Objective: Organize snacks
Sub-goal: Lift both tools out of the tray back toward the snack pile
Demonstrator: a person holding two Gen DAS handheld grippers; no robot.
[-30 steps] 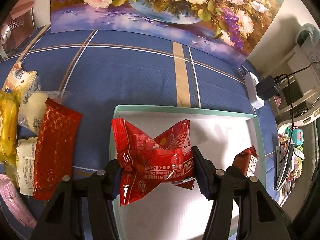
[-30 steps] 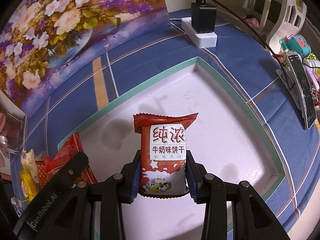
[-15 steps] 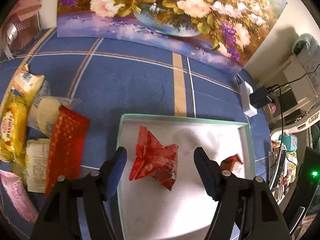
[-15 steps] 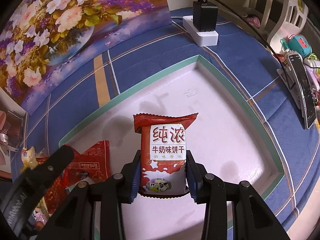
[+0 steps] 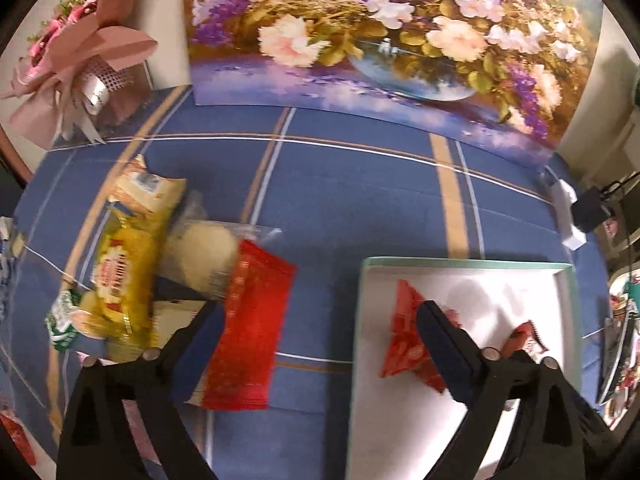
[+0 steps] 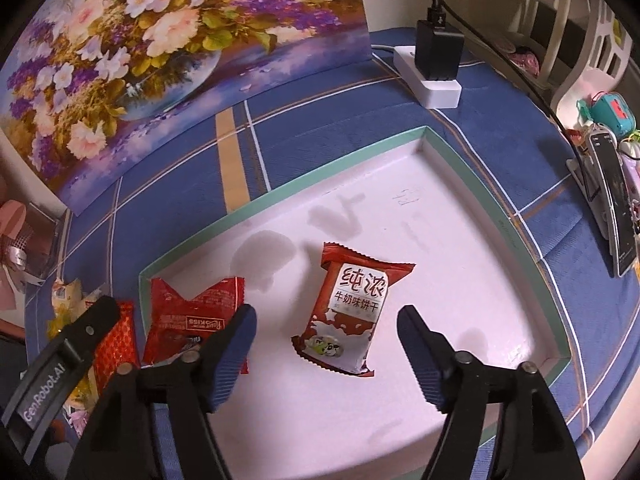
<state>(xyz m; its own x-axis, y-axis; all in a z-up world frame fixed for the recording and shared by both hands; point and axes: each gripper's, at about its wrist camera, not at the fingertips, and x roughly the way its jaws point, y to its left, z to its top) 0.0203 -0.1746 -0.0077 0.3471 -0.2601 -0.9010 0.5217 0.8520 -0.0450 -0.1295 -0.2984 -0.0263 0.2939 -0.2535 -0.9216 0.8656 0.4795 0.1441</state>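
Once both packets sat in tray (image 6: 496,216): right gripper (image 6: 326,330) opening, biscuit packet (image 6: 352,312) freed between jaws; left gripper (image 5: 320,318) opening, empty, swung from red packet (image 5: 404,344) toward loose pile (image 5: 168,280).

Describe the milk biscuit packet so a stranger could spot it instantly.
Find the shallow white tray with the green rim on the blue checked cloth. Two snacks lie in it; the milk biscuit packet is the right one, lying loose between the opening right gripper fingers. Unlike the plain red packet beside it, it carries a white label with large Chinese characters.
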